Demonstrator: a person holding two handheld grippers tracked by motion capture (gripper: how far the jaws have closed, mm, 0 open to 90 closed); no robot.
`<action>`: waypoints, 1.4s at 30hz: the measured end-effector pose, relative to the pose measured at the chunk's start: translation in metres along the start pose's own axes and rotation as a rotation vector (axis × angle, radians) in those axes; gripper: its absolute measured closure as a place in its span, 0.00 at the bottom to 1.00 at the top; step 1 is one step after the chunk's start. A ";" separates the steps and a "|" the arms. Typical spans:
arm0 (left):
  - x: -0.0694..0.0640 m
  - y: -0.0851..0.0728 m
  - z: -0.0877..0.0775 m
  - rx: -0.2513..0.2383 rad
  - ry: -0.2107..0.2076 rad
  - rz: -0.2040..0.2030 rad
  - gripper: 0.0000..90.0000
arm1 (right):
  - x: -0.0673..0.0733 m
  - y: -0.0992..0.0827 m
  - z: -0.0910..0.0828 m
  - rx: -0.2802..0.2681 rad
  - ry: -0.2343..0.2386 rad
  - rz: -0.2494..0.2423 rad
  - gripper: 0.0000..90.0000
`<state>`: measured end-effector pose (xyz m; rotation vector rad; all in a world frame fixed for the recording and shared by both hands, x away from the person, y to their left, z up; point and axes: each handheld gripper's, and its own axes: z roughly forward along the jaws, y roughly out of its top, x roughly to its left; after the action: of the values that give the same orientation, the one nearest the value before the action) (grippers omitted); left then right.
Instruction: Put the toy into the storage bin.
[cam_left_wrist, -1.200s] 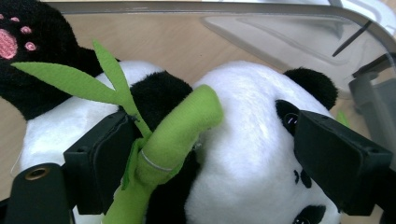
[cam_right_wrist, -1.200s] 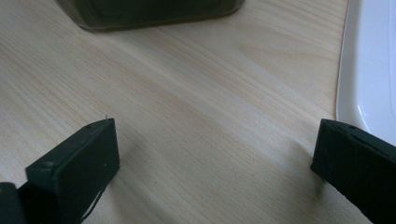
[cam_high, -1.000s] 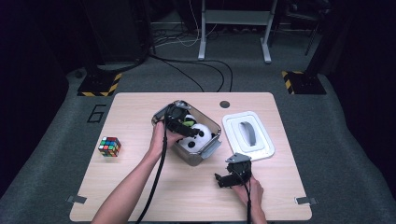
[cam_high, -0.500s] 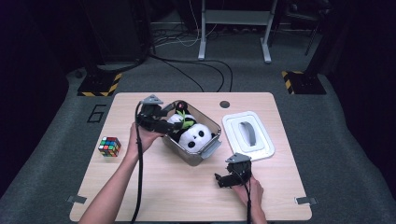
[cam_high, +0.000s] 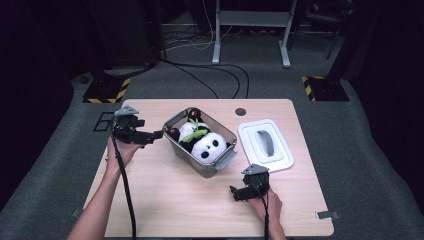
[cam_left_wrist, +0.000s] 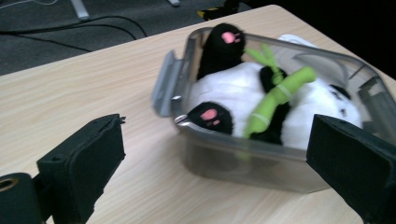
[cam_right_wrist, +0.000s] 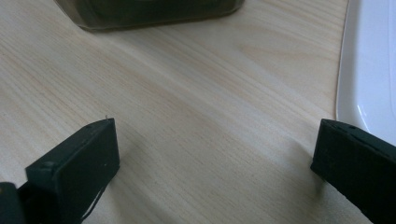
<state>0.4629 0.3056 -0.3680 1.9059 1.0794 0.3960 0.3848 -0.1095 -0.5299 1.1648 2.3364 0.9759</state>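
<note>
A plush panda (cam_high: 207, 145) with a green bamboo stick lies in a clear plastic bin (cam_high: 200, 167) at the table's middle. My left gripper (cam_high: 156, 135) hovers just left of the bin, pointing at it. Its jaws have just been opening and stand wide with nothing between them. In the left gripper view the left gripper (cam_left_wrist: 219, 140) faces the bin (cam_left_wrist: 233, 163) and the panda (cam_left_wrist: 289, 100) a short way off. My right gripper (cam_high: 234, 193) rests open near the table's front, right of the middle. In the right gripper view the right gripper (cam_right_wrist: 215, 149) has only bare wood between its jaws.
The bin's white lid (cam_high: 265, 145) with a grey handle lies flat to the right of the bin; its edge (cam_right_wrist: 373, 56) shows beside the right jaw. The wooden table (cam_high: 165, 200) has a cable hole at the back. Cables trail from both grippers.
My left gripper has pulled back leftward from over the panda in the bin to the table's left side, its jaws empty. The right gripper has kept still.
</note>
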 end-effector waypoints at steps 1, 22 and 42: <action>0.004 -0.002 -0.001 -0.004 0.014 0.000 0.03 | 0.000 0.000 0.000 0.000 0.000 0.000 0.00; 0.090 -0.092 -0.003 0.064 0.294 -0.178 0.00 | 0.001 0.000 0.000 0.005 -0.002 0.015 0.00; 0.101 -0.142 0.017 0.104 0.347 -0.255 0.20 | 0.001 0.000 0.000 0.006 -0.001 0.017 0.00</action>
<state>0.4569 0.4108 -0.5075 1.7975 1.5794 0.5454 0.3843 -0.1086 -0.5295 1.1893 2.3332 0.9750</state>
